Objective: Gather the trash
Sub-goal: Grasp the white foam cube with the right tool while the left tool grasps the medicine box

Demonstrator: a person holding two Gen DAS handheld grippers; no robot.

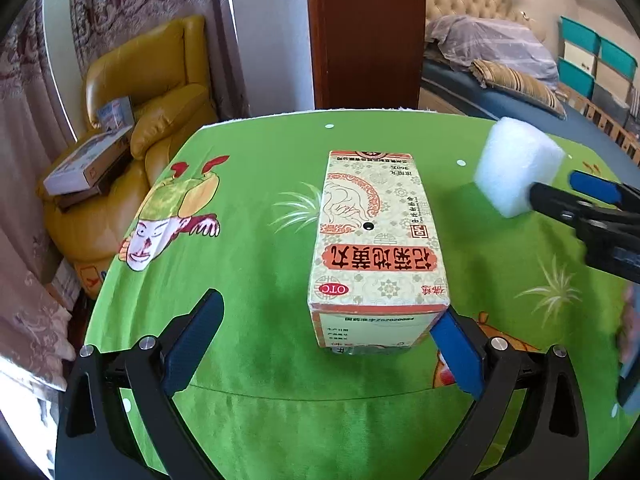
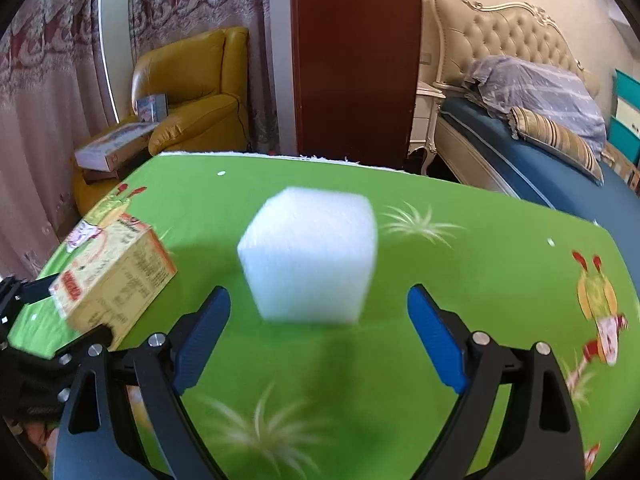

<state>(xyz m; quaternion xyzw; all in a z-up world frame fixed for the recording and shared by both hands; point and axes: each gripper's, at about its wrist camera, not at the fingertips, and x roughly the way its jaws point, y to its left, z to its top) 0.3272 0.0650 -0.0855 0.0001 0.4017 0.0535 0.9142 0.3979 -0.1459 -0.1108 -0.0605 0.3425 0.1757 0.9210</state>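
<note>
So, far left off the table, a mustard-yellow leather armchair (image 1: 160,92) can be seen with a flat cardboard box (image 1: 90,162) resting on its arm. The table itself is covered by a bright green cartoon-print cloth (image 1: 256,264).

The left gripper (image 1: 326,344) is held low and level at the near edge, jaws spread wide. The tall cream-and-orange medicine carton with Chinese lettering (image 1: 378,240) is lying flat on the cloth, running away from the camera, and its near right corner is touched by the right blue pad (image 1: 456,354); the left pad is kept well clear of it, so nothing's clamped.

Further right, a white foam block (image 2: 310,256) is seen, a bit blurred. The right gripper (image 2: 320,336) is pointed at it from the near side, jaws wide open with the block sitting just beyond and between the fingertips, touched by neither. Whether the block is resting on the cloth can't be told.

Far right, a bed with a cream tufted headboard (image 2: 500,36) is visible.
</note>
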